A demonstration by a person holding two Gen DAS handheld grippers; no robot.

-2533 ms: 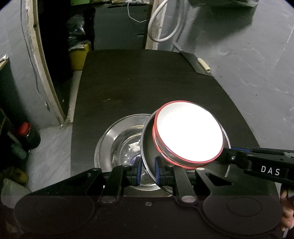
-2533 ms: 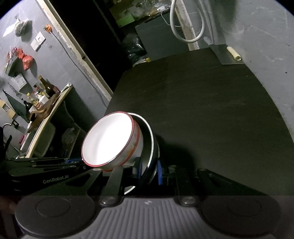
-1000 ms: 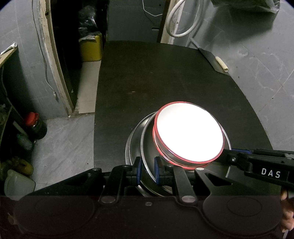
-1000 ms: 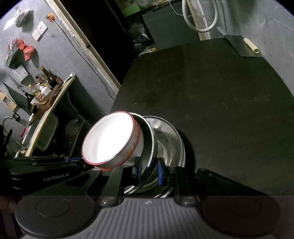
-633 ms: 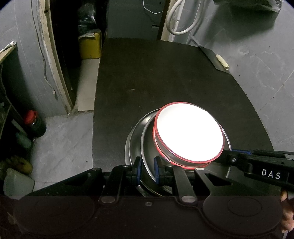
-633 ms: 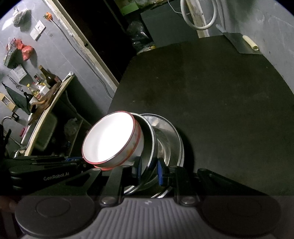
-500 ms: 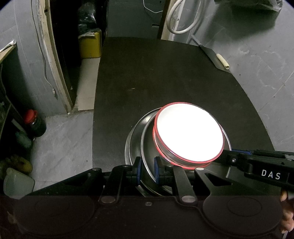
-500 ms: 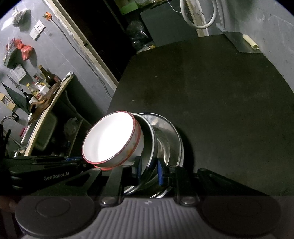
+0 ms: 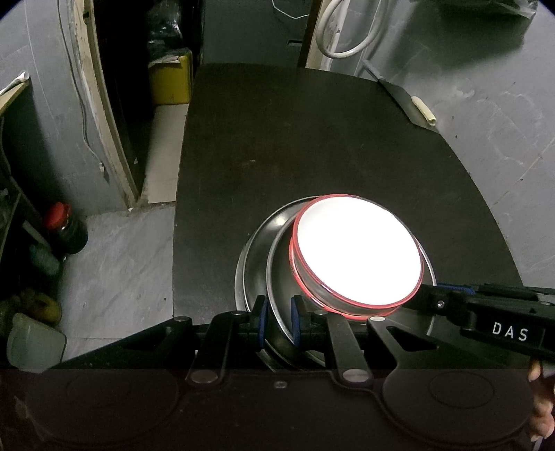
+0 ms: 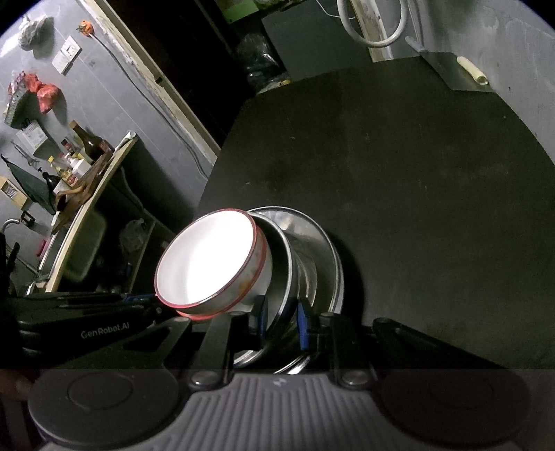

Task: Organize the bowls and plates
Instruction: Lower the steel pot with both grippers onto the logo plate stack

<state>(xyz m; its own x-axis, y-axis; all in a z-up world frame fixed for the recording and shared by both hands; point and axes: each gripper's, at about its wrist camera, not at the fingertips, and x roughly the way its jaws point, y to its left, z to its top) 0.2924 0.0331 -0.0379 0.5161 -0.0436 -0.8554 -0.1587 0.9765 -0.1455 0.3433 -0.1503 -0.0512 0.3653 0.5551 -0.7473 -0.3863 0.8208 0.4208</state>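
A white bowl with a red rim (image 9: 357,249) sits inside a steel plate (image 9: 277,270). My left gripper (image 9: 277,314) is shut on that plate's near rim. My right gripper (image 10: 281,321) is shut on the opposite rim of the same steel plate (image 10: 285,274), with the white bowl (image 10: 211,258) in it. Both hold it just over a second steel plate (image 9: 251,267), which lies on the black table (image 9: 312,145) and shows under the held one in the right wrist view (image 10: 322,263). I cannot tell whether the two plates touch.
The table's left edge (image 9: 177,243) drops to a grey floor with jars (image 9: 66,229). A cleaver (image 9: 409,100) lies at the table's far right corner. A coiled white hose (image 9: 350,31) hangs behind. A shelf with bottles (image 10: 79,156) stands to the left.
Both grippers have carried the held plate and bowl leftward until it sits almost directly over the second steel plate, covering most of it. The grips have not changed.
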